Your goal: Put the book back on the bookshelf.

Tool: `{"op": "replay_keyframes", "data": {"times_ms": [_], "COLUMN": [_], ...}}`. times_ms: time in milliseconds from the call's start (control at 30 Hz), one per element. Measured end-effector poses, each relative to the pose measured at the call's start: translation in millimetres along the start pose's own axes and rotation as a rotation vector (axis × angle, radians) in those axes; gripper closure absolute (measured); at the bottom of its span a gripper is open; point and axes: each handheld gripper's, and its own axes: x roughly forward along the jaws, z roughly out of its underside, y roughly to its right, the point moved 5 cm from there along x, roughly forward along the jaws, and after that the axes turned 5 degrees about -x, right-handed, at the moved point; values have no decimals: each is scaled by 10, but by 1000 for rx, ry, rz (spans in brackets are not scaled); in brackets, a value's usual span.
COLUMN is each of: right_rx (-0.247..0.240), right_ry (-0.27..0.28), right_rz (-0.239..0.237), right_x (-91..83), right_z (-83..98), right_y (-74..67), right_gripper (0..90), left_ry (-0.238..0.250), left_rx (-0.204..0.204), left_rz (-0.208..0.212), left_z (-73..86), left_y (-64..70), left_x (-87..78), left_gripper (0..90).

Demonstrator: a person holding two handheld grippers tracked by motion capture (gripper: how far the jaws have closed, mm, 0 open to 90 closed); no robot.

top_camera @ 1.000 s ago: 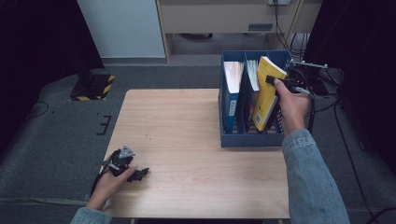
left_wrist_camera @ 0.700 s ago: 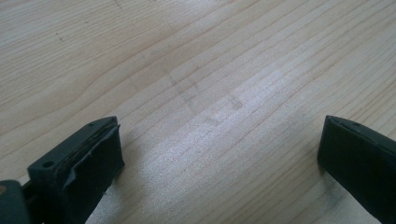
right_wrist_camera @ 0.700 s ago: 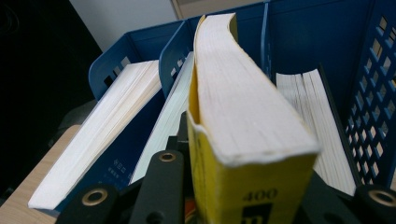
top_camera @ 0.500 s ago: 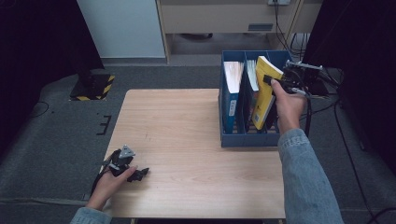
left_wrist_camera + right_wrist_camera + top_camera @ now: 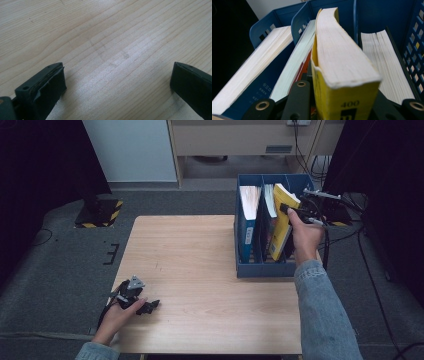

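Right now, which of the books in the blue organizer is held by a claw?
The yellow book, in the middle compartment of the blue organizer. The right claw grips its spine; the other books have white or blue covers and stand untouched.

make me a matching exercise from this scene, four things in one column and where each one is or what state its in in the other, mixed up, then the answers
Things:
1. yellow book
2. blue-covered book
3. left gripper
4. blue file rack

Places or states:
A. rests low at the near left corner of the table, jaws apart with nothing between them
B. stands on the far right part of the table
C. clamped in the right gripper, tilted, its top above the rack
D. stands in the rack's leftmost compartment

Pairs: 1-C, 2-D, 3-A, 4-B
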Motion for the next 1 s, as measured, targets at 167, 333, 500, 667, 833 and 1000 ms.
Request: {"op": "replay_keyframes", "data": {"times_ms": [167,333,500,667,833,1000], "right_rx": [-5,-12,-21,-10,-2,4], "right_ry": [-5,-5,-11,-21,-33,-36], "right_rz": [0,5,4,9,7,7], "right_x": [20,39,82,122,145,160], "right_z": [15,25,67,140,198,234], "right_y": [-1,-8,-32,-16,3,18], "right_gripper": [739,738,737,736,735,734], "left_ry": [0,0,0,0,-2,-2], "left_rx": [0,0,-3,-2,-1,-1], "left_rz": [0,0,3,4,4,4], "left_z": [0,0,0,-1,-2,-3], "left_y": [0,1,7,7,7,8], "left_x": [0,0,2,2,2,3], "left_gripper": [0,0,0,0,0,0]}}
